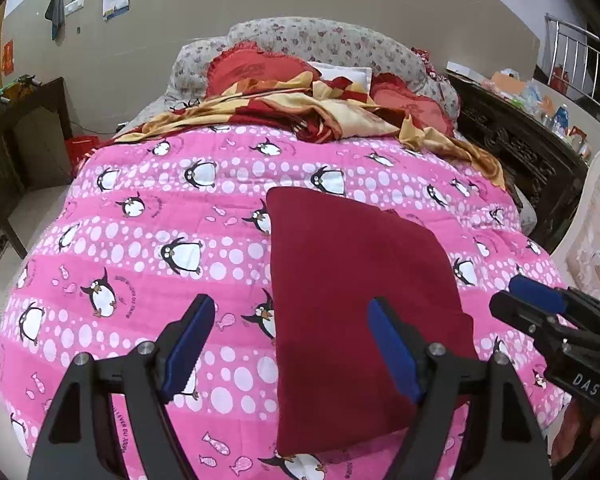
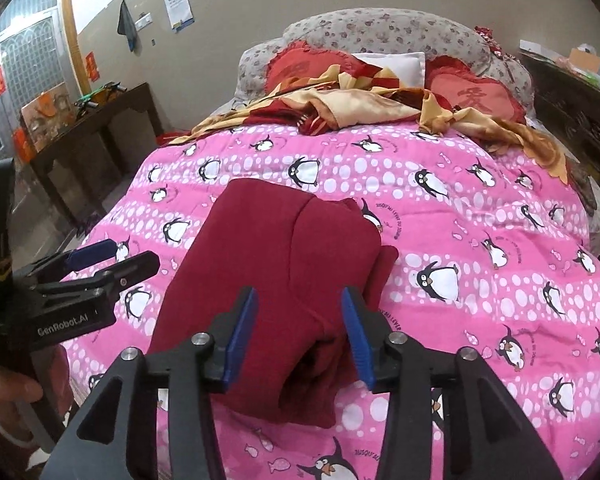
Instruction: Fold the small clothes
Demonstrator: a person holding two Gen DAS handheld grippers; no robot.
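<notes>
— So, starting on the left: what is the left gripper [image 1: 290, 344] doing?

— It hovers over the quilt [image 1: 140, 248] with its jaws spread wide and nothing between them. Its left finger is above bare quilt, its right finger above the left part of the garment [image 1: 352, 304].

— And the garment itself?

— A dark red piece, lying in the middle of the quilt, already doubled into a long panel running near to far. In the right wrist view a second layer sits on top with a soft ridge down it, and a thicker lump shows at the near end.

— How do you think it handles?

— Soft and limp, I'd say, light enough to lift by one edge, and likely fleecy, not slick. It will sag and the layers may slide apart if only the top one is pinched.

— Where would you take hold?

— At the near corners, pinching through all layers, one tool on each side.

— And on the right?

— The right gripper [image 2: 298, 332] is about half open, empty, poised just above the near end of the garment.

— Anything beyond?

— A rumpled blanket [image 1: 320, 112] at the far end, well apart.
</notes>
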